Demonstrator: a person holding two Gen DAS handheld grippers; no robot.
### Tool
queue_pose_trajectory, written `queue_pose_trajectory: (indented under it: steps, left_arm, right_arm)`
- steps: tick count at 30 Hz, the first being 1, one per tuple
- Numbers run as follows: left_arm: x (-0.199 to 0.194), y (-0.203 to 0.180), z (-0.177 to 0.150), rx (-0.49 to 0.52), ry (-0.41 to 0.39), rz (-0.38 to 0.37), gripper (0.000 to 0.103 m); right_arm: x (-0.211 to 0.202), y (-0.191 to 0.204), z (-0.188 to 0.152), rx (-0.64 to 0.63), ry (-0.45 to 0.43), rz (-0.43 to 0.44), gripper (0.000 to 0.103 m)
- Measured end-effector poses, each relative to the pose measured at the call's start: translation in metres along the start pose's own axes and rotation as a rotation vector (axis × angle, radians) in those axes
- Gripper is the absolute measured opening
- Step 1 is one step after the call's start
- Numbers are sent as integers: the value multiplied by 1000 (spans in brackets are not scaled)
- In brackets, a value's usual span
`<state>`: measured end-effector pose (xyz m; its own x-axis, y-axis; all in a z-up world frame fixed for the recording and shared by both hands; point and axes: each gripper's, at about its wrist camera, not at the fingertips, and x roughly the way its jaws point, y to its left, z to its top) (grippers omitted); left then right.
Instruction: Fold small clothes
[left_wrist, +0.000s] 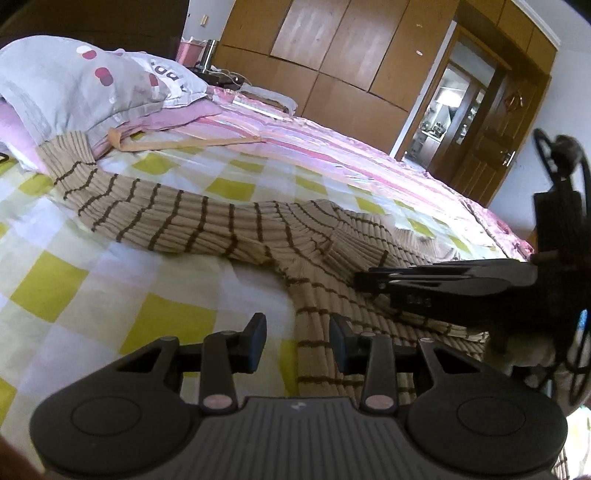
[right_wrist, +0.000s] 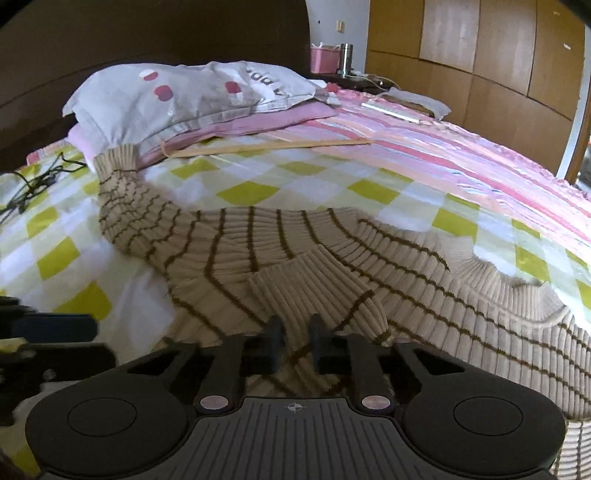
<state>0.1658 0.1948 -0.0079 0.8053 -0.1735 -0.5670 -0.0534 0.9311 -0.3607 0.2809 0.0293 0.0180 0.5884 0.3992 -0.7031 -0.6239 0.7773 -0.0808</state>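
A beige ribbed sweater with thin brown stripes (left_wrist: 207, 225) (right_wrist: 258, 251) lies spread across the yellow-and-white checked bedsheet (left_wrist: 74, 280). One sleeve stretches away toward the pillow, and the other sleeve's cuff (right_wrist: 314, 288) is folded over the body. My left gripper (left_wrist: 298, 341) stands open at the sweater's near left edge, with the fabric edge lying between its fingers and the pads apart from it. My right gripper (right_wrist: 296, 339) (left_wrist: 360, 280) is low on the sweater body, its jaws drawn close together with a fold of knit between them.
A grey spotted pillow (left_wrist: 74, 81) rests on pink bedding at the head of the bed. A thin wooden stick (left_wrist: 184, 142) lies beyond the sleeve. A pink striped quilt (left_wrist: 332, 144) covers the far side. A black cable (right_wrist: 33, 184) lies at the left. Wardrobe (left_wrist: 332, 55) and door (left_wrist: 491, 147) stand behind.
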Motion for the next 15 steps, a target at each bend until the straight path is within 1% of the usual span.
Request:
queue_pose_trajectory:
  steps: [3,4,5,7,9,11,13,14,15]
  left_arm:
    - [2,6,-1,-19,-1,-7,42]
    - [3,7,0,-26,-1,-11,42]
    - [4,8,0,-29,-1,-14,42]
    - [5,9,-1,-31,0,-16,42]
    - [6,11,-1,-31,-1,-20,42]
    - [6,11,0,-31,-1,-24,42]
    - [7,12,0,-30,0,-27,42]
    - [7,12,0,-28,1,-27,42]
    - [8,12,0,-26,1,-26,42]
  right_arm:
    - [-6,1,3,-10,-7,-10,6]
    - [-7,4,4,-31,-9,-26,7]
    - [-7,6,4,-54,-11,-46,15]
    - [-8,10,4,-87,-33,-71,19]
    - [-7,14,4,-104,-37,-52,20]
    - [-1,20,4,-131,-28,-40,26]
    - [8,25,3,-171,-23,-68,26]
    - [12,25,3,-171,-15,-70,27]
    - [14,24,3,-158,-12,-60,25]
